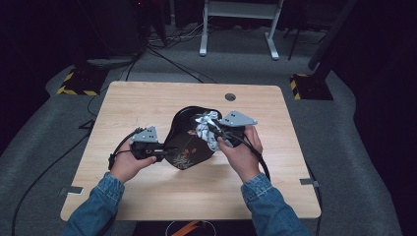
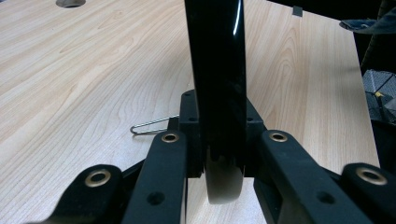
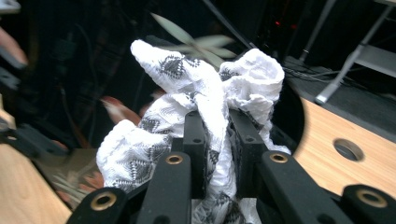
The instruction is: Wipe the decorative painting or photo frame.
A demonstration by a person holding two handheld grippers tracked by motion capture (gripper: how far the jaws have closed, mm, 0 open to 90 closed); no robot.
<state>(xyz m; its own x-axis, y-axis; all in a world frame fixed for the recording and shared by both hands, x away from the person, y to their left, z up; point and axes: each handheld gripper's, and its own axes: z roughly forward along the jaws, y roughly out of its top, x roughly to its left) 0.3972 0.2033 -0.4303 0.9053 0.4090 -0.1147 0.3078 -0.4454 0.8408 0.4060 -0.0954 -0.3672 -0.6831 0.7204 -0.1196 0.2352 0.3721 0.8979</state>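
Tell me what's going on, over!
Left tool shut on black tray edge, tilted up. Right tool shut on white cloth, pressed to tray. Nothing in the way.

Overhead light brightens the table [image 1: 147,103] against dark surroundings (glare streaks the black tray [image 2: 219,56]), with blurred backgrounds.

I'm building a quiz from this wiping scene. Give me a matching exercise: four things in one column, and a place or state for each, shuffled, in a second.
Things:
1. black tray
2. white patterned cloth
3. round hole
4. wooden table

States:
A. near the table's far edge
B. clamped in the right gripper
C. held by its rim in the left gripper
D. beneath both grippers

Pairs: 1-C, 2-B, 3-A, 4-D
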